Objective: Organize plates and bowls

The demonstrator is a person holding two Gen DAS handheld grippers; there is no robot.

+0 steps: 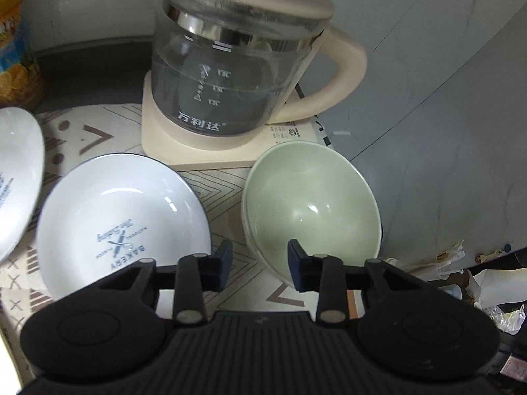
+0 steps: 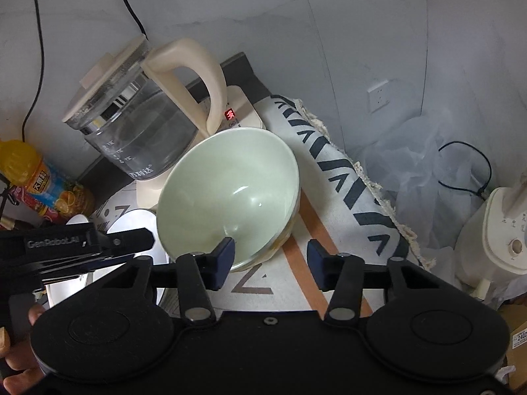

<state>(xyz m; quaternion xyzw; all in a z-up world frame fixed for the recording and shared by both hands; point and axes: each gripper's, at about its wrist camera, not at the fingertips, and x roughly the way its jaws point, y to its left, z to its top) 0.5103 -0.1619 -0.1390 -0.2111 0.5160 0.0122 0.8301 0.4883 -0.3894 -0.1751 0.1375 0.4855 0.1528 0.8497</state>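
Left gripper [image 1: 259, 268] angled down, jaws apart — right gripper [image 2: 270, 260] likewise, straddling green bowl [image 2: 227, 194] rim

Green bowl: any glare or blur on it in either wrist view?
Left wrist: green bowl sharp, with small white highlights inside; the kettle glass is a little smeared. Right wrist: bowl sharp with a bright streak; fisheye bends the wall lines.

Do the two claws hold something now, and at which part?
Nothing is gripped. The green bowl's near rim sits between both claws, left claw and right claw, unpinched.
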